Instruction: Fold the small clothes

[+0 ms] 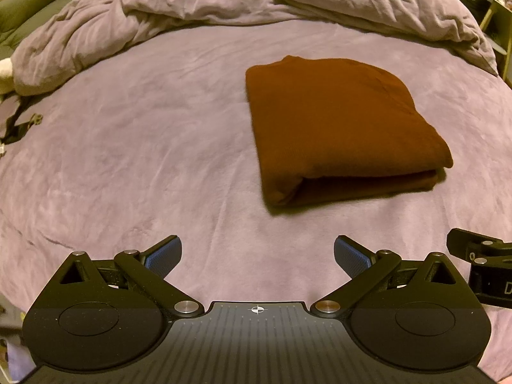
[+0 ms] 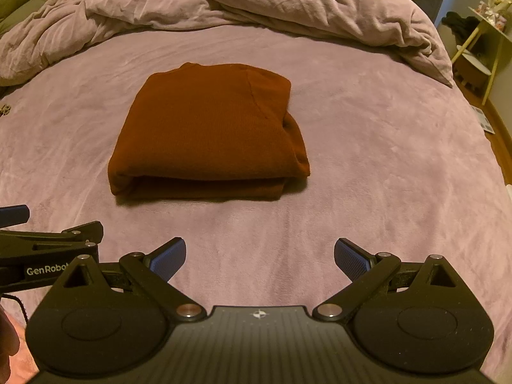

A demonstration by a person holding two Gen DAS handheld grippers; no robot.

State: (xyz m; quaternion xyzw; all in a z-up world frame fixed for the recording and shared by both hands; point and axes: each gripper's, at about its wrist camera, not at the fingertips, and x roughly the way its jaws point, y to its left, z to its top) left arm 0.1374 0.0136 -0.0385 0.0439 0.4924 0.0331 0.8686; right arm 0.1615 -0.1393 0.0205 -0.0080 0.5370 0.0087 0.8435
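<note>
1. Blue-padded left gripper [image 1: 257, 256] and right gripper [image 2: 260, 257] hang side by side, jaws spread wide, empty.
2. Beyond them, apart, the rust garment [image 2: 209, 131] lies folded on the mauve sheet [image 2: 384, 160] — folding looks finished.
3. Next, likely: leave it, or square its edges — crumpled duvet [image 2: 224, 3] behind.

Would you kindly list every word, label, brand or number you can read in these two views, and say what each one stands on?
"GenRobot", last letter cut off behind the right gripper: white print on the body of the left gripper, at the left edge of the right wrist view.
"D": one white letter on the right gripper's body, cut off at the edge of the left wrist view.
The brown folded garment shows no readable label.
</note>
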